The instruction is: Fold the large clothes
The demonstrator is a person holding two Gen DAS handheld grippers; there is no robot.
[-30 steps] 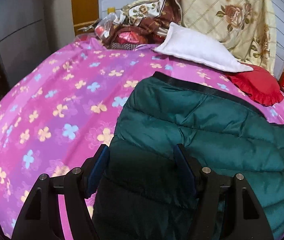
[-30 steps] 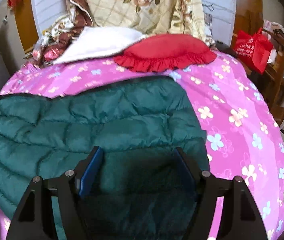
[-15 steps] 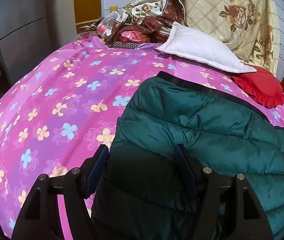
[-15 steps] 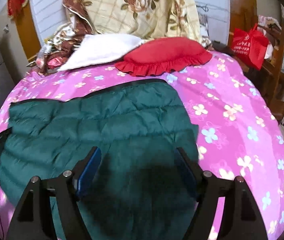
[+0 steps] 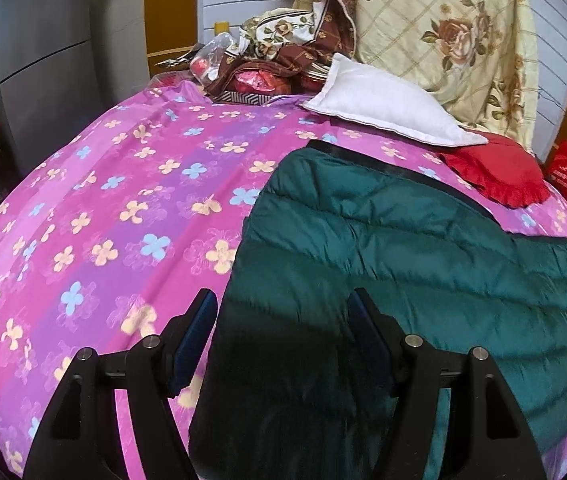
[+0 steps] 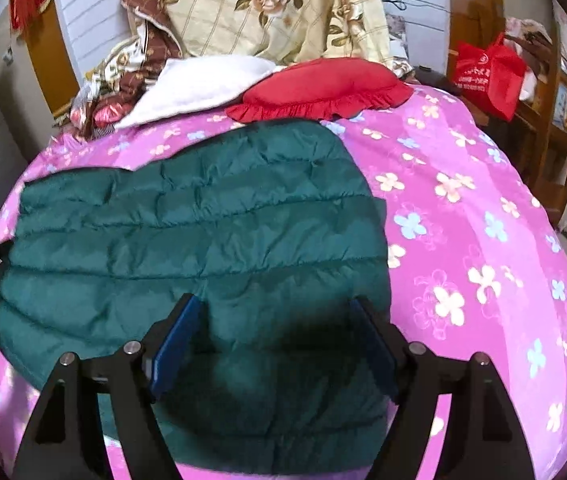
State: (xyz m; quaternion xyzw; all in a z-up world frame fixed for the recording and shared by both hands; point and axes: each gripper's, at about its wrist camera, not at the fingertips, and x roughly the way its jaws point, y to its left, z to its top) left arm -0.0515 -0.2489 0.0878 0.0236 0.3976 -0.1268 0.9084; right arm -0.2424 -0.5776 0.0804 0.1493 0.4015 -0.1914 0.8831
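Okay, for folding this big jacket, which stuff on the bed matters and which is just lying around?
Part of the job:
green puffer jacket
left tool, open
right tool, open

Just lying about:
white pillow
red frilled cushion
floral quilt
red bag

Bare bedspread (image 5: 115, 216) flanks the jacket (image 6: 203, 236); pillows (image 6: 319, 88) seemingly crowd its far edge.

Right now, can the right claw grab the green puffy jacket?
Probably yes. The right claw is open right over the green puffer jacket's near edge, and nothing lies between them. It only has to drop and pinch.
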